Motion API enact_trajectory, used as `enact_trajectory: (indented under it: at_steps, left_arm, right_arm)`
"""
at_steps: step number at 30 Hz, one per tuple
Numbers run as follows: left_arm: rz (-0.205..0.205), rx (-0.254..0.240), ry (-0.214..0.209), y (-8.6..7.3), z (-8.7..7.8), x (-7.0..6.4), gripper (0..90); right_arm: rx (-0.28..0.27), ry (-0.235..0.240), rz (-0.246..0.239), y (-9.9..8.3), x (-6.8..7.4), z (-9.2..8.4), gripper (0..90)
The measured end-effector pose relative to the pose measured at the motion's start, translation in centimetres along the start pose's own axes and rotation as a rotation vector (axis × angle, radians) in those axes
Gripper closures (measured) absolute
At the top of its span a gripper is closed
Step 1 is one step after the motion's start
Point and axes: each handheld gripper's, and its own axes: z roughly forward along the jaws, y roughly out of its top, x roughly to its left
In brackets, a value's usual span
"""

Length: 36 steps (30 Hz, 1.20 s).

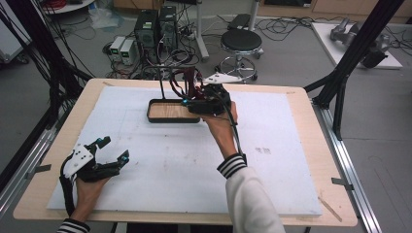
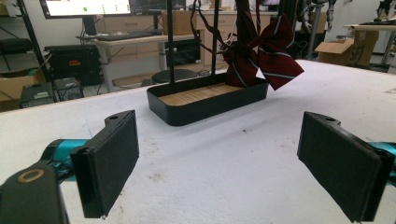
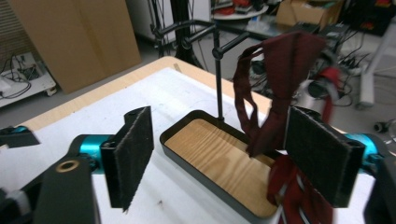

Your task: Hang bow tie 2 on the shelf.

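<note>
A black tray (image 1: 150,112) with a wooden floor stands at the middle back of the white board. A thin black stand (image 1: 161,82) rises from it, and dark red striped bow ties (image 1: 187,82) hang from its arms. My right gripper (image 1: 190,99) is held at the tray's right end, open. In the right gripper view, its jaws (image 3: 229,154) stand wide over the tray (image 3: 164,140), and a hanging bow tie (image 3: 285,65) is close to the right pad (image 3: 322,154). My left gripper (image 1: 113,148) rests open near the front left. It (image 2: 233,158) faces the tray (image 2: 205,109) and the bow ties (image 2: 261,56) with nothing between its pads.
The white foam board (image 1: 184,165) covers most of the wooden table (image 1: 311,126). Behind the table stand a black stool (image 1: 240,41) and computer towers (image 1: 155,29) among cables. Black frame posts (image 1: 354,53) rise at the right.
</note>
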Motion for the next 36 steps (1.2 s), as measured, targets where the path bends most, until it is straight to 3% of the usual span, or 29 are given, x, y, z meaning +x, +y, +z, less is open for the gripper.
enact_trajectory:
  at_steps: [4, 5, 6, 7, 9, 10, 13, 14, 16, 17, 21, 22, 28, 36]
  left_arm:
    - [0.003, -0.007, -0.001, 0.0, -0.1, -0.1, 13.0]
    - [0.003, -0.007, -0.001, 0.0, -0.1, -0.1, 13.0]
    - [0.005, -0.009, -0.001, 0.0, -0.1, -0.1, 13.0]
    - [0.005, -0.011, 0.001, 0.0, -0.1, -0.1, 13.0]
    - [0.006, -0.012, 0.003, 0.0, -0.1, -0.1, 13.0]
    - [0.006, -0.013, 0.003, 0.0, -0.1, -0.1, 13.0]
    - [0.016, -0.010, 0.006, 0.0, -0.1, -0.2, 13.0]
    - [0.020, -0.010, 0.006, 0.0, -0.1, -0.2, 13.0]
    - [0.020, -0.011, 0.007, 0.0, -0.1, -0.3, 13.0]
    - [0.017, -0.014, 0.008, 0.0, -0.1, -0.3, 13.0]
    - [0.019, -0.011, 0.007, 0.0, -0.1, -0.2, 13.0]
    - [0.014, -0.010, 0.008, 0.0, -0.1, -0.2, 13.0]
    - [0.023, -0.008, 0.007, 0.0, -0.1, -0.3, 13.0]
    - [0.026, -0.011, 0.013, 0.0, -0.1, -0.3, 13.0]
  right_arm:
    - [-0.036, -0.005, -0.020, -0.9, 0.2, -3.5, 19.8]
    - [-0.036, -0.005, -0.020, -0.9, 0.2, -3.5, 19.8]
    - [-0.054, -0.015, -0.038, -1.7, 0.4, -5.4, 18.9]
    - [-0.054, -0.015, -0.038, -1.7, 0.4, -5.4, 18.9]
    - [-0.091, -0.032, -0.038, -3.2, 0.6, -7.9, 16.6]
    - [-0.091, -0.032, -0.038, -3.2, 0.6, -7.9, 16.6]
    - [-0.118, -0.042, -0.048, -4.9, 0.7, -10.1, 14.7]
    - [-0.137, -0.049, -0.047, -6.3, 0.6, -11.4, 13.9]
    - [-0.145, -0.054, -0.048, -7.0, 0.6, -12.1, 13.9]
    - [-0.159, -0.070, -0.055, -8.7, 0.6, -13.4, 13.2]
    - [-0.191, -0.090, -0.064, -10.8, 0.3, -14.8, 12.7]
    - [-0.221, -0.103, -0.063, -12.4, -0.1, -15.6, 12.4]
    - [-0.276, -0.140, -0.053, -16.6, -1.4, -17.6, 12.1]
    - [-0.338, -0.186, -0.017, -20.7, -2.8, -17.7, 11.9]
